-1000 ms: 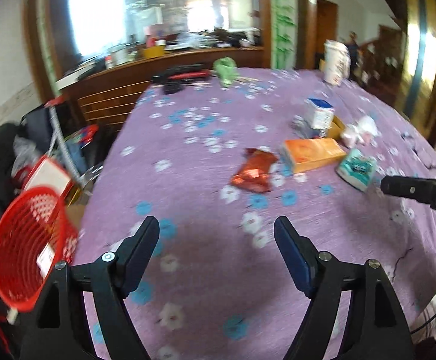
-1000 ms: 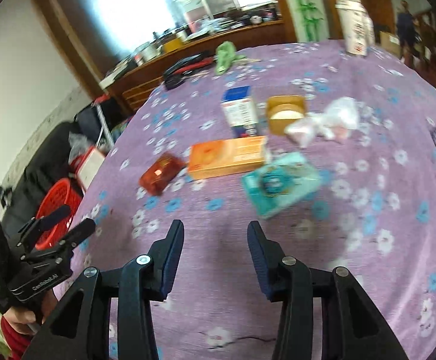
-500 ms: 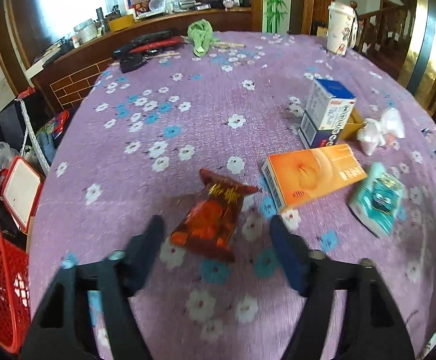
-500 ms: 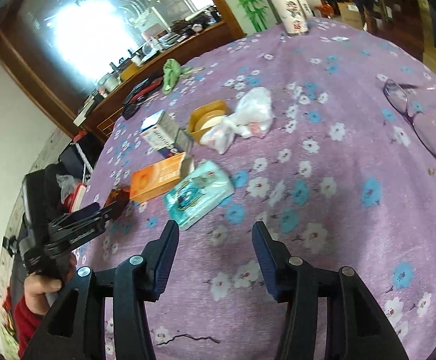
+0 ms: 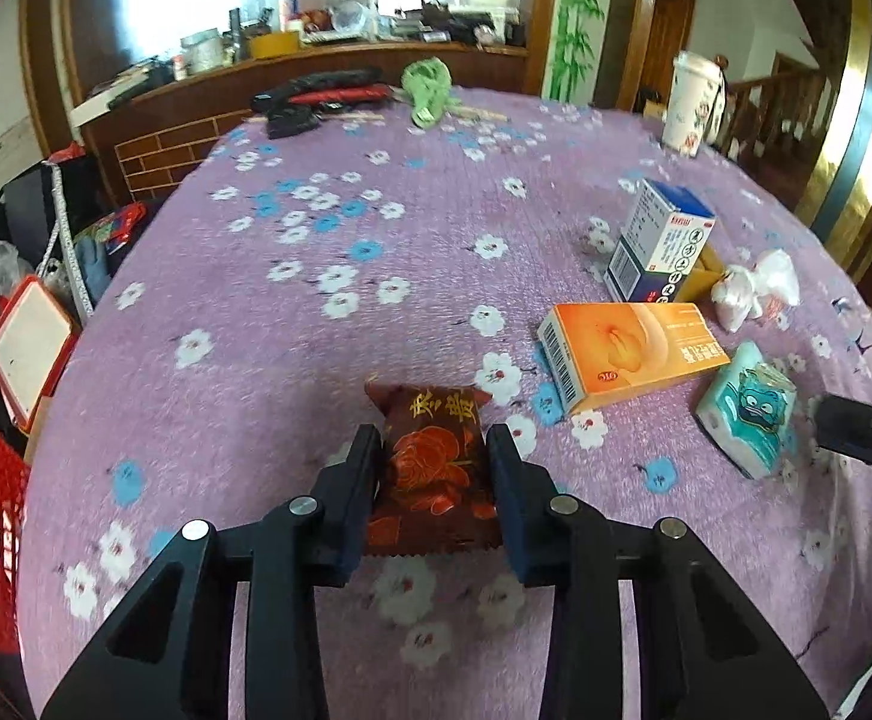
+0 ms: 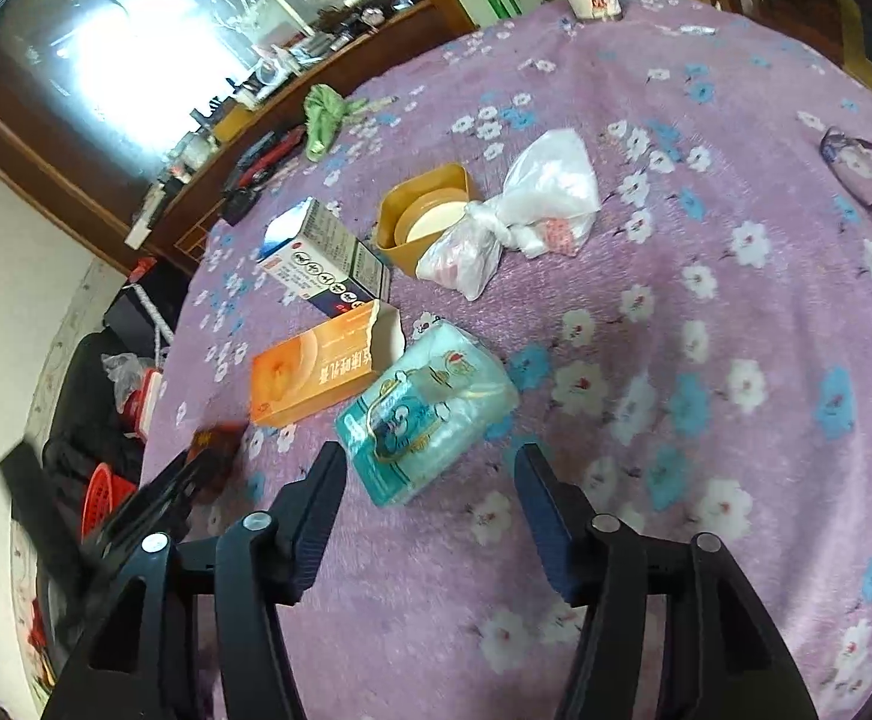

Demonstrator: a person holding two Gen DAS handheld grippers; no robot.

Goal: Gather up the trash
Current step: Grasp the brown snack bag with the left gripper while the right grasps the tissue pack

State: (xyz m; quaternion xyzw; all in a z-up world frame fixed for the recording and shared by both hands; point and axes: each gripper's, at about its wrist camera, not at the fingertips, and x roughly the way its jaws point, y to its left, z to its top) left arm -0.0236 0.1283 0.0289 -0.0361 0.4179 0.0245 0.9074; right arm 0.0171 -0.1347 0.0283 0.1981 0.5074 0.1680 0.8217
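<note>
Fingers of the left gripper (image 5: 434, 462) have just been closing and are seen narrowed against both sides of a dark red snack packet (image 5: 433, 468) lying flat on the purple flowered tablecloth (image 5: 316, 240); its long axis runs straight away from the camera, along the fingers. Further right, the right gripper (image 6: 430, 486) has just been opening; its fingers are spread wide, with only the near end of a teal tissue pack (image 6: 430, 414) between them, untouched, set diagonally beside an orange box (image 6: 316, 369).
</note>
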